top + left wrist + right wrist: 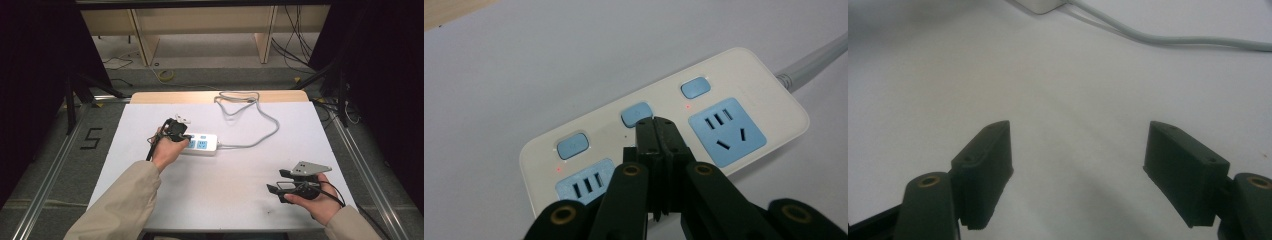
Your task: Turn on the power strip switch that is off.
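The power strip (202,143) lies a little left of the middle of the white surface (225,200), its long axis running left to right, with its grey cable (260,137) leaving the right end and looping toward the far edge. The left gripper (656,127) is right over it: its jaws are pressed together with nothing between them, and their joined tip sits at the near edge of the middle blue switch (636,114), so the strip lies directly under and just beyond the tip. Small red lights glow beside the left and right switches. The right gripper (1078,170) rests near the right front corner, well apart from the strip, jaws spread wide over bare surface. The left hand looks far better placed for pressing the switch.
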### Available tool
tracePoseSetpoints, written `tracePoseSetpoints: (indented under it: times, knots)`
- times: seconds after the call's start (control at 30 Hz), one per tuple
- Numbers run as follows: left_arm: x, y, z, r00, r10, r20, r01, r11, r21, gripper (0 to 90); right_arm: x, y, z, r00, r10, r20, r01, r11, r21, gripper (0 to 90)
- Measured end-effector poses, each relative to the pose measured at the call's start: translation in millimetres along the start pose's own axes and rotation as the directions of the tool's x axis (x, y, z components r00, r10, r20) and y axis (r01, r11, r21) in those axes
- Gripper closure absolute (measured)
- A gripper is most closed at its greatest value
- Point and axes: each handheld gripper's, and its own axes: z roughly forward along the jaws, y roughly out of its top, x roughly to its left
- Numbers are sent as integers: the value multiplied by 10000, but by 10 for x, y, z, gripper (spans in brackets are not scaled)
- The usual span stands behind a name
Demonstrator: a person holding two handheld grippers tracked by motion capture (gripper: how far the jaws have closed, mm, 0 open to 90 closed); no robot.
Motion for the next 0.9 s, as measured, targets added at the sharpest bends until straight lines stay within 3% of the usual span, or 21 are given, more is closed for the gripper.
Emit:
tracePoseSetpoints:
  times: [0.9]
  knots:
    - [-24,121,124,9999,-80,131,80,10000,-3,896,-7,-4,3,10000,30,-40,-30,10000,-6,276]
